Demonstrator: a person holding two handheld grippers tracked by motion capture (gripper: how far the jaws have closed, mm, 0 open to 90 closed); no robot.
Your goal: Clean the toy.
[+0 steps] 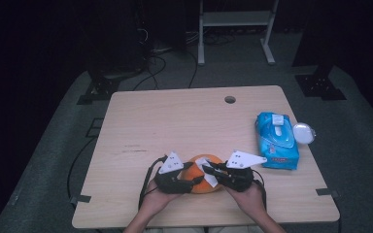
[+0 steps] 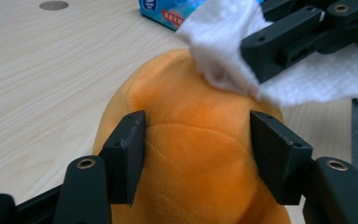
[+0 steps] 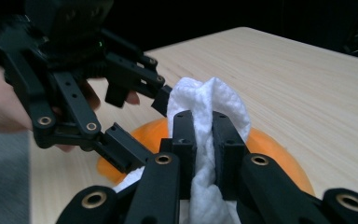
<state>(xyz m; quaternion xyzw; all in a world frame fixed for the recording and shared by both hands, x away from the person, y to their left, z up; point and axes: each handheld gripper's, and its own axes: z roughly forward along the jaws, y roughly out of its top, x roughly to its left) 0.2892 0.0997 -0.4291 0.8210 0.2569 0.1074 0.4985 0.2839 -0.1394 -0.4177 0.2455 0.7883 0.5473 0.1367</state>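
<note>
At the desk's [image 1: 175, 121] near edge, my left hand-held gripper [image 1: 187, 183] clasps the orange plush toy [image 2: 200, 154] from the left; my right hand-held gripper [image 3: 204, 135], angled leftward, pinches a white wipe [image 3: 205, 100] against its top.

High view: fixed above person's side, looks forward and down, whole table [image 1: 175, 121] in frame, far off. Left gripper view: rides on gripper, very near orange plush toy [image 2: 191, 154], faces across table toward blue wipes pack [image 2: 168, 11]. Right gripper view: close over white wipe [image 3: 205, 140], faces left gripper [image 3: 135, 126]. All three share toy and wipe.
</note>
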